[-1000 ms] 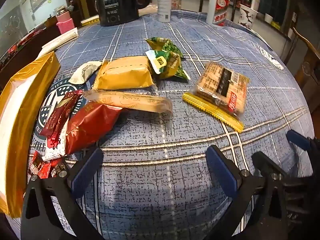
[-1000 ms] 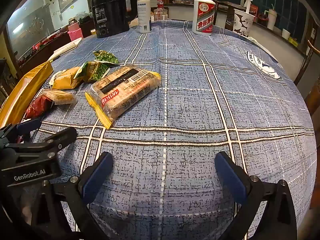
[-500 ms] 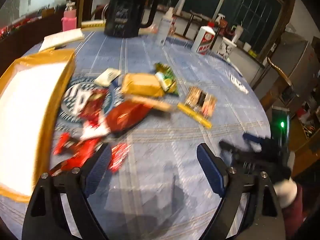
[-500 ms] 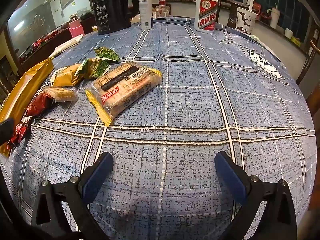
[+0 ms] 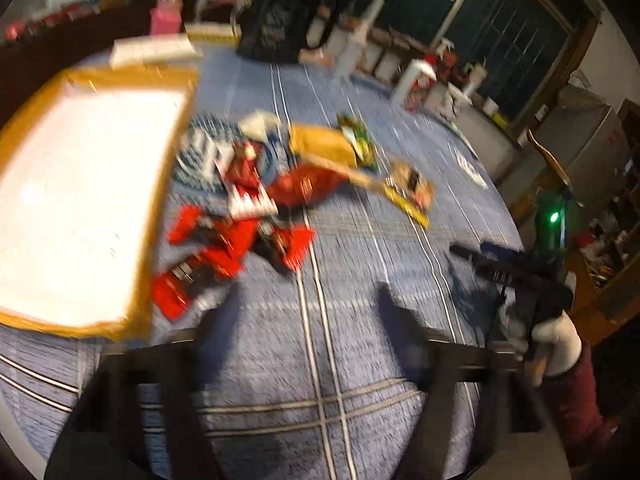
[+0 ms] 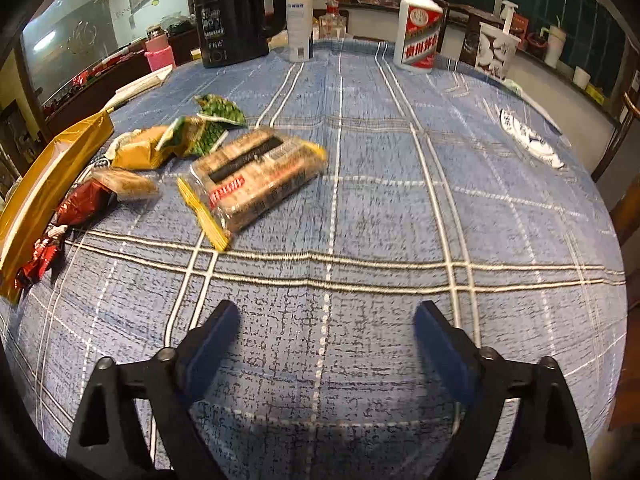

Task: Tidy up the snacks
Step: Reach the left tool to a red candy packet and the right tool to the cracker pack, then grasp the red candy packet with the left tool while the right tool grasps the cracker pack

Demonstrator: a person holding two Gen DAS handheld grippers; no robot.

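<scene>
Snacks (image 6: pixel 256 178): only the left view shows tray's (image 5: pixel 160 208) white inside.

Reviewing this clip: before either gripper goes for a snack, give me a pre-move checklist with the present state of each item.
1. Gold-rimmed tray free to receive snacks: ok, its white floor shows nothing on it.
2. Left gripper empty: ok, jaws closing with only tablecloth between them.
3. Right gripper open and empty: ok.
4. Cracker pack clear for a grasp: ok, it lies apart from the other snacks.
5. Red wrappers separable: cannot tell, they are bunched by the tray's rim and blurred.
6. Left view sharp enough to aim: not ok, heavy motion blur.
</scene>
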